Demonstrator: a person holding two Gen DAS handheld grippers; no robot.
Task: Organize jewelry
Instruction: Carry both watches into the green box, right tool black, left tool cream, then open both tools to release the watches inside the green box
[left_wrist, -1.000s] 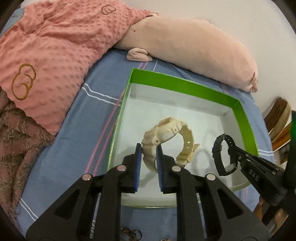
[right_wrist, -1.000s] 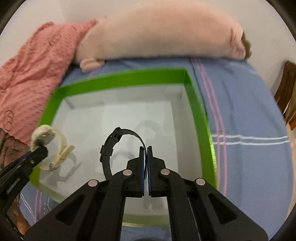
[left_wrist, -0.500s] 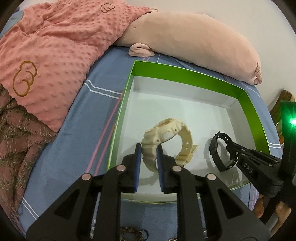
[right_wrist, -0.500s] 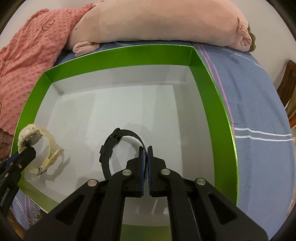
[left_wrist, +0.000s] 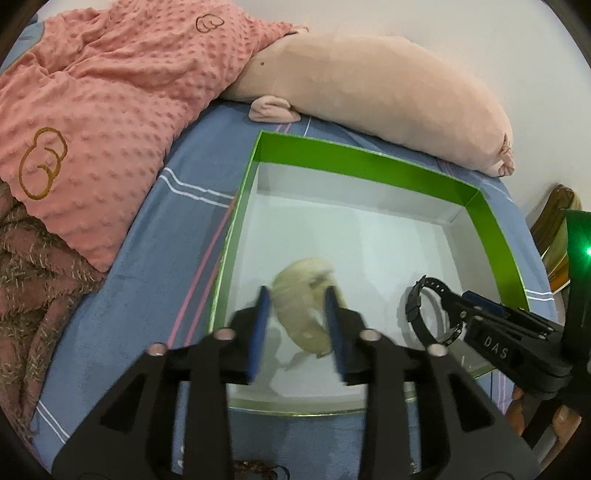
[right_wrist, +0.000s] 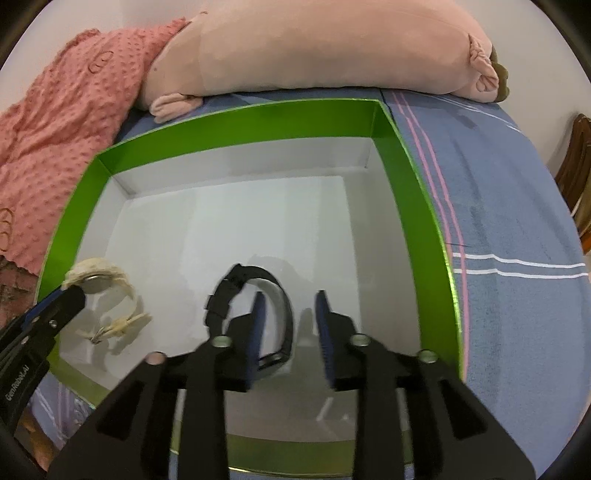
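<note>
Inside green-walled white cardboard box (left_wrist: 369, 162): cream chunky resin watch (left_wrist: 306, 306) between wide-spread left gripper (left_wrist: 299, 314) fingers; black slim strap watch (right_wrist: 255, 302) at 9 o'clock beside wide-spread right gripper (right_wrist: 290, 325).

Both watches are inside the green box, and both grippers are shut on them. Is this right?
Not quite. Both wrist views show the left gripper and right gripper open. The cream watch and black watch are indeed inside the green box.

Two watches: cream watch (left_wrist: 303, 306), black watch (right_wrist: 255, 314). One green box (right_wrist: 417, 229). One plush pillow (right_wrist: 314, 48). One pink blanket (left_wrist: 103, 96).
</note>
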